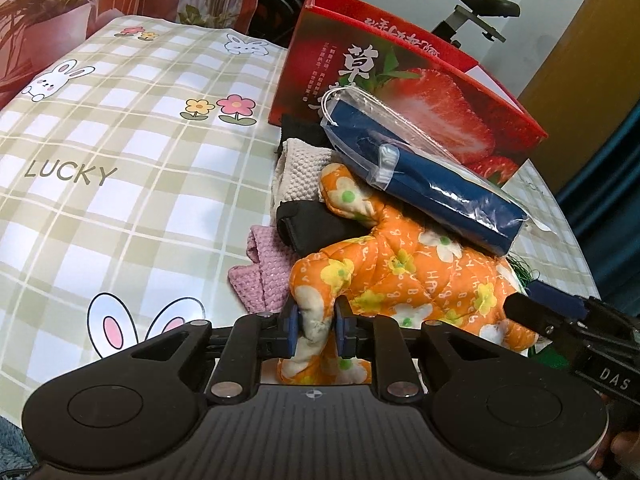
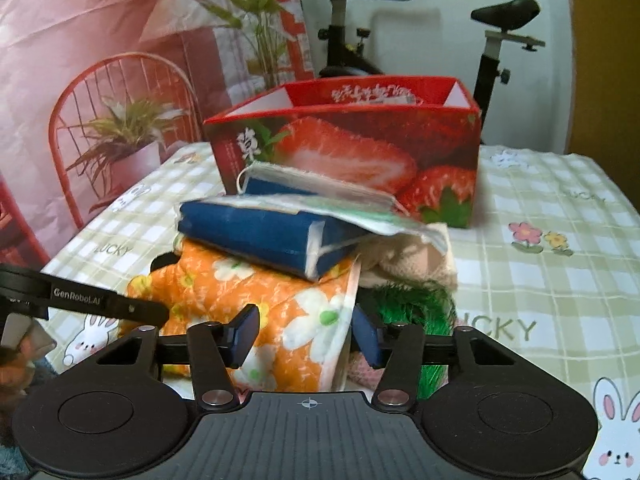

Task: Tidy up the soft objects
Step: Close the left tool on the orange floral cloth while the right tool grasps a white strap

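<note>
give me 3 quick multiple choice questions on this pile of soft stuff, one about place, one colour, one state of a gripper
1. Where does the blue bagged cloth lie?
A. on the orange floral toy
B. inside the strawberry box
C. on the bare tablecloth

2. What colour is the knitted piece at the pile's left edge?
A. green
B. pink
C. yellow

3. What is the left gripper doing?
A. hanging open
B. pinching the blue bag
C. shut on the toy's limb

Answers: 1 A, it rests on the orange floral toy, in front of the strawberry box. 2 B, pink yarn. 3 C, pads squeeze floral fabric.

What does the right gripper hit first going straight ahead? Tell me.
Most likely the orange floral toy: it already sits between the open right gripper pads. Beyond it rises the blue packaged item, though depth is unclear.
</note>
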Available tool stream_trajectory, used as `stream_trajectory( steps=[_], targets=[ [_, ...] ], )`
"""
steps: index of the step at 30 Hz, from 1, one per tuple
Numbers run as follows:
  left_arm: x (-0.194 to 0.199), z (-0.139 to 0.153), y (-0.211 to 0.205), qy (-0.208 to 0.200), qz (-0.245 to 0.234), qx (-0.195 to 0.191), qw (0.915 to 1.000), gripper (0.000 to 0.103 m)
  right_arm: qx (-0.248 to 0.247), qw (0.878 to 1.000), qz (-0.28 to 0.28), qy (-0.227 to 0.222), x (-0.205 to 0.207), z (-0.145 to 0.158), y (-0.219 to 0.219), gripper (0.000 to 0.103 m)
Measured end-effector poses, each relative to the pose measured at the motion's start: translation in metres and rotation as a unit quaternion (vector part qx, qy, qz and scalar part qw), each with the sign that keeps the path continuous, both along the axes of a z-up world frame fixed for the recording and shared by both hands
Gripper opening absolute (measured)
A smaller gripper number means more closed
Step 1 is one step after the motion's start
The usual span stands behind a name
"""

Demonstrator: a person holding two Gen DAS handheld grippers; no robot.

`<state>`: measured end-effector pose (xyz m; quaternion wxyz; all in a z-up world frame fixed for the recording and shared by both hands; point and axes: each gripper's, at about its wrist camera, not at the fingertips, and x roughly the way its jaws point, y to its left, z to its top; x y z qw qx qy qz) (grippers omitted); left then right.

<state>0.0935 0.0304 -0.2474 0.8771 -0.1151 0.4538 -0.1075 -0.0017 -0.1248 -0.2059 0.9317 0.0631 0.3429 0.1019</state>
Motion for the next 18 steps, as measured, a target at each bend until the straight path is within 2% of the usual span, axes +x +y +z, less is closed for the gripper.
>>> stream_trajectory(
  steps=[7,13,18],
  targets=[
    [0.0,-0.002,-0.002,-0.001,-0.001,0.008,1.0,0.022,0.014,1.0,-0.01,0.018,0.009,-0.013,-0.003,0.048],
    [-0.001,0.002,-0.002,-0.003,-0.006,0.009,0.9999,0.02,-0.008,1.0,0.02,-0.009,0.0,-0.003,0.01,0.028],
    [-0.004,0.006,-0.002,-0.011,-0.009,0.005,0.9999,0.018,-0.017,0.999,0.038,-0.025,-0.006,0.006,0.015,0.017]
  ],
)
